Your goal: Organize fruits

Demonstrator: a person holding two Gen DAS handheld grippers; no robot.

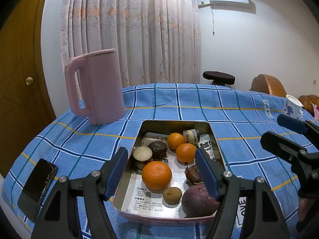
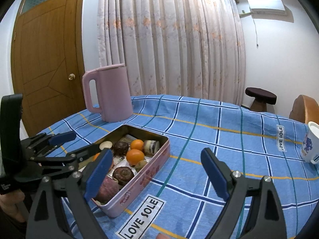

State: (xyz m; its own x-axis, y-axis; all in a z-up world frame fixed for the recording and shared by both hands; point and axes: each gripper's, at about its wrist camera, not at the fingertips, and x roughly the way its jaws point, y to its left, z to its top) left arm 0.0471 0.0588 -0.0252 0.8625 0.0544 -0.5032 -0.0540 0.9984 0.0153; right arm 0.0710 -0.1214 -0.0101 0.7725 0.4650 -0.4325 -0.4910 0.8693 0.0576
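While both grippers' jaws gape empty, only the left wrist view catches the phone (image 1: 37, 187); the right shows the tin (image 2: 139, 181) side-on.

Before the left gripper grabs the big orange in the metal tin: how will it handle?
The big round orange will probably roll if nudged; it sits loose on glossy paper. Its firm-looking peel should suit the open left gripper. The small brown fruit beside it may get bumped.
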